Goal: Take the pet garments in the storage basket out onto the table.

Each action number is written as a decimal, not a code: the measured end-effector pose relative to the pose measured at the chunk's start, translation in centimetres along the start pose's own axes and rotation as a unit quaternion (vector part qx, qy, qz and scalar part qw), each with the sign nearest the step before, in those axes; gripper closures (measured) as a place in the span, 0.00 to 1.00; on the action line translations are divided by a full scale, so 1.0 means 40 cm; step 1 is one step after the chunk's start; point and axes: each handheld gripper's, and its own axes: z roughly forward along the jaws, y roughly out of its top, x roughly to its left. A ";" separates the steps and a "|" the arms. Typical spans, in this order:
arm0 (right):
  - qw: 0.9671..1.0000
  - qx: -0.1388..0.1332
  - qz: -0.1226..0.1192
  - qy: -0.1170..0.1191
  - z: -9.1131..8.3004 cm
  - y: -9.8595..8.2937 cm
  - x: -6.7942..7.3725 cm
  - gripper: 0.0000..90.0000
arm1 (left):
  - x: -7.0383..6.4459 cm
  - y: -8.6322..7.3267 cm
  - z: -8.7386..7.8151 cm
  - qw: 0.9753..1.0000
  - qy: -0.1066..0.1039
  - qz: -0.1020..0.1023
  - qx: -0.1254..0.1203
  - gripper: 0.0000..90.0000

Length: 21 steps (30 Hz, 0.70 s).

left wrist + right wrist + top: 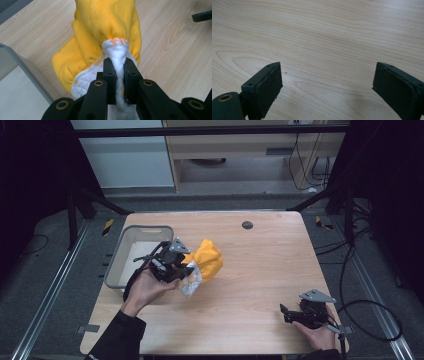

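A yellow cloth item with a white quilted lining (206,261) lies bunched on the wooden table (260,270), just right of a grey bin (120,257). My left gripper (186,272) is shut on a pinch of its white lining; in the left gripper view the white fabric (119,57) is squeezed between the jaws of my left gripper (119,65), with the yellow part (105,22) beyond. My right gripper (286,314) rests near the table's front right, held by a hand, open. In the right gripper view my right gripper (325,82) has its jaws wide apart over bare wood.
The grey bin stands at the table's left edge, its wall (27,72) close beside my left gripper. A small dark round disc (247,225) sits near the table's far edge. Cables (370,320) trail on the floor at right. Black frame struts flank the table.
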 end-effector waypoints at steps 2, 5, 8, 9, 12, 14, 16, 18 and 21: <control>1.000 0.000 0.000 0.000 0.000 0.000 0.000 0.10 | -0.004 0.002 0.006 1.000 -0.002 0.001 0.001 0.92; 1.000 0.000 0.000 0.001 0.000 0.000 0.000 0.10 | -0.011 0.004 0.019 1.000 -0.005 0.003 0.002 0.92; 1.000 -0.001 -0.001 0.000 0.000 0.000 0.000 0.10 | -0.016 0.004 0.030 1.000 -0.009 0.006 0.002 0.92; 1.000 -0.001 -0.001 0.000 0.000 0.000 0.000 0.10 | -0.017 0.004 0.034 1.000 -0.009 0.006 0.001 0.92; 1.000 -0.001 0.000 0.001 0.000 0.000 0.000 0.10 | -0.021 0.005 0.044 1.000 -0.013 0.008 0.003 0.92; 1.000 -0.001 0.000 0.001 0.001 0.000 0.000 0.10 | -0.024 0.005 0.050 1.000 -0.013 0.009 0.004 0.92; 1.000 -0.001 0.000 0.000 0.001 0.000 0.000 0.10 | -0.027 0.005 0.057 1.000 -0.015 0.011 0.004 0.92; 1.000 -0.001 0.000 0.000 0.001 0.000 0.001 0.10 | -0.030 0.004 0.065 1.000 -0.016 0.011 0.005 0.92; 1.000 -0.001 0.000 0.001 0.001 0.000 0.000 0.10 | -0.034 0.001 0.079 1.000 -0.021 0.009 0.004 0.92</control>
